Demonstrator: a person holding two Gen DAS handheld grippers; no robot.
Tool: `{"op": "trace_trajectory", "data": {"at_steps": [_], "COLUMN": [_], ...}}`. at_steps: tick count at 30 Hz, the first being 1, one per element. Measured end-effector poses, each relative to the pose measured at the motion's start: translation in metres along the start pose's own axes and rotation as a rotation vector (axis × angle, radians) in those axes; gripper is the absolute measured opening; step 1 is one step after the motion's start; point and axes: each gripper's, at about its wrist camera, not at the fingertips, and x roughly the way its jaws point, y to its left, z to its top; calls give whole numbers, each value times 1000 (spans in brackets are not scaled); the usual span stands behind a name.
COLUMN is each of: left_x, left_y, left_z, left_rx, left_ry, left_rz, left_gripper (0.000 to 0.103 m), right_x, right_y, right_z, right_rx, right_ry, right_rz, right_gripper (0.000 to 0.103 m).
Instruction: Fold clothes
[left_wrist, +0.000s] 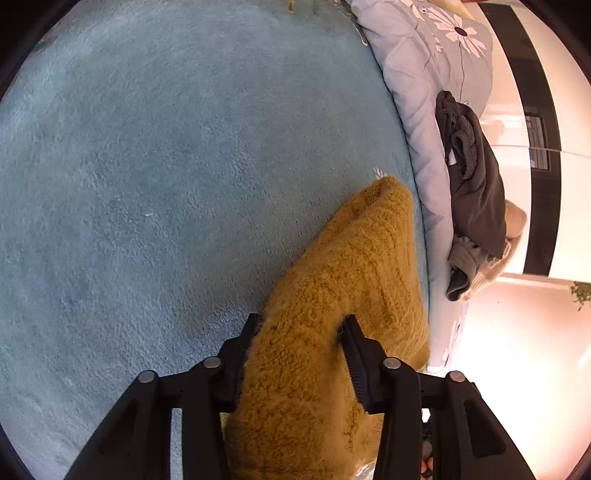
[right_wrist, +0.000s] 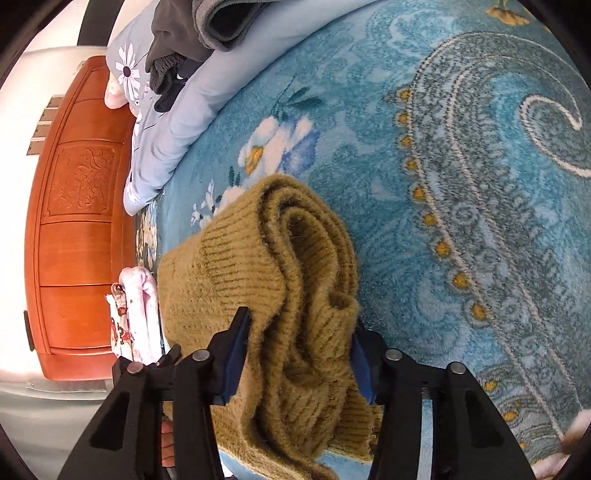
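Note:
A fuzzy mustard-yellow knit sweater (left_wrist: 343, 280) hangs over a blue plush blanket (left_wrist: 166, 166). My left gripper (left_wrist: 301, 328) is shut on a thick bunch of the sweater. In the right wrist view the same sweater (right_wrist: 280, 266) shows as rolled, folded layers with a ribbed edge. My right gripper (right_wrist: 301, 325) is shut on those layers, its blue pads (right_wrist: 236, 354) pressing both sides. The sweater is held above the patterned blue blanket (right_wrist: 461, 166).
A light blue flowered quilt (left_wrist: 424, 92) lies along the blanket's edge, with dark grey clothes (left_wrist: 472, 184) piled on it. An orange wooden headboard (right_wrist: 77, 221) stands at the left in the right wrist view. Pink folded cloth (right_wrist: 138, 314) lies beside it.

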Motion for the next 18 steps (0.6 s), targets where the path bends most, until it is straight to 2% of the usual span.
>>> {"op": "trace_trajectory", "data": {"at_steps": [2, 6, 10, 15, 18], "left_x": [-3, -13, -36, -95, -125], "left_y": [-5, -8, -6, 14, 39], "left_z": [-1, -9, -24, -53, -67], "left_rx": [10, 3, -11, -50, -93], "left_ry": [-14, -57, -111, -219, -265], "left_rz": [9, -11, -73, -105, -108], "left_gripper": [32, 29, 28, 28, 28], "right_x": [-3, -9, -14, -8, 4], "right_y": [9, 33, 63, 108, 135], "right_z": [1, 1, -4, -21, -35], "right_rx": [-21, -80, -168, -310, -410], "right_ry": [8, 19, 37, 128, 199], "right_rz": [6, 24, 60, 117, 165], "right_gripper": [36, 33, 31, 31, 31]}}
